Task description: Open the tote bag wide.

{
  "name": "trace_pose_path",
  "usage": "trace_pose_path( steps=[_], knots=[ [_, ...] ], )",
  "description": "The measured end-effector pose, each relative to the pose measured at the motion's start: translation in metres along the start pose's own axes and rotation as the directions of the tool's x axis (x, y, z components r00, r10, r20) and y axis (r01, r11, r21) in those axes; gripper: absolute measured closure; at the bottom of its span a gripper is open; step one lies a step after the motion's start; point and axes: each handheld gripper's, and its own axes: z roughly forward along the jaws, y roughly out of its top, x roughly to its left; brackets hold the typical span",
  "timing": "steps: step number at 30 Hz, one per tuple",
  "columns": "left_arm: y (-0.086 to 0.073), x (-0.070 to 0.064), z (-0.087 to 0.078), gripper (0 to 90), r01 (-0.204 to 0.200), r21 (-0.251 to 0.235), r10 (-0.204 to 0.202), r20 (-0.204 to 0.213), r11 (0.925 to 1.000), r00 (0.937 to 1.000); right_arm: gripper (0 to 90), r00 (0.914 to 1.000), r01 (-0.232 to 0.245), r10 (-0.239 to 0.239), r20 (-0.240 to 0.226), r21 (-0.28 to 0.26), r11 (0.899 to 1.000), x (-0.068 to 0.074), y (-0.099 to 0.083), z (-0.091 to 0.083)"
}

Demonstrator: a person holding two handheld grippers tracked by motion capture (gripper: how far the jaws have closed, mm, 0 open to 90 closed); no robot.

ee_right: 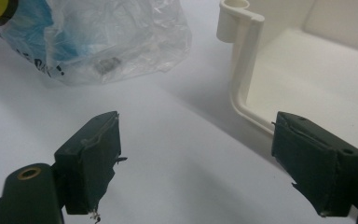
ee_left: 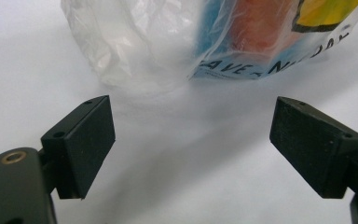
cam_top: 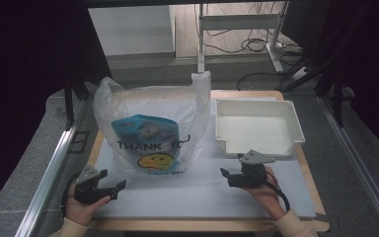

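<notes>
A clear plastic bag [cam_top: 150,116] printed "THANK YOU" with a yellow smiley stands upright on the white mat [cam_top: 197,192]. Inside it is a blue package [cam_top: 143,129]. My left gripper [cam_top: 112,179] is open near the mat's front left, a short way from the bag's lower left corner. In the left gripper view its jaws [ee_left: 192,109] stand wide apart with bare mat between them and the bag [ee_left: 168,42] just ahead. My right gripper [cam_top: 232,166] is open at the front right, between bag and tray. Its jaws [ee_right: 196,122] hold nothing, with the bag [ee_right: 107,42] ahead to the left.
An empty white tray [cam_top: 220,126] sits at the back right of the table, its corner wall [ee_right: 240,70] close to the right gripper. The wooden table edge [cam_top: 202,224] runs along the front. Metal rails flank the table, and cables lie on the floor behind.
</notes>
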Motion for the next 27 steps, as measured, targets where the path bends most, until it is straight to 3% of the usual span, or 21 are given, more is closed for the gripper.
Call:
trace_pose_path(
  steps=[4, 9, 14, 19, 27],
  knots=[
    [0.0, -0.001, 0.0, 15.0, -0.006, -0.001, 0.006, -0.003, 1.0, 1.0, 17.0, 1.0, -0.003, 0.003, -0.001, -0.003, 1.0, 0.0, -0.001, -0.003],
    [0.001, 0.0, -0.002, 15.7, -0.009, -0.037, 0.008, -0.007, 0.9993, 0.9999, 18.3, 0.9999, -0.01, 0.01, -0.004, -0.001, 1.0, -0.001, -0.003, -0.005],
    [-0.002, -0.002, -0.006, 16.0, -0.036, -0.066, 0.036, 0.008, 0.9972, 0.9993, 18.3, 0.9999, -0.014, 0.014, -0.004, 0.002, 1.0, 0.003, -0.001, -0.004],
    [-0.001, 0.0, -0.011, 15.8, -0.011, -0.07, 0.012, 0.004, 0.9975, 0.9999, 18.3, 1.0, 0.005, -0.005, -0.005, 0.015, 1.0, 0.007, -0.002, 0.0],
    [0.004, -0.002, -0.018, 18.1, -0.009, -0.084, 0.01, 0.012, 0.9965, 0.9999, 17.4, 0.9999, 0.01, -0.01, -0.012, -0.002, 1.0, 0.006, -0.001, 0.0]
  ],
)
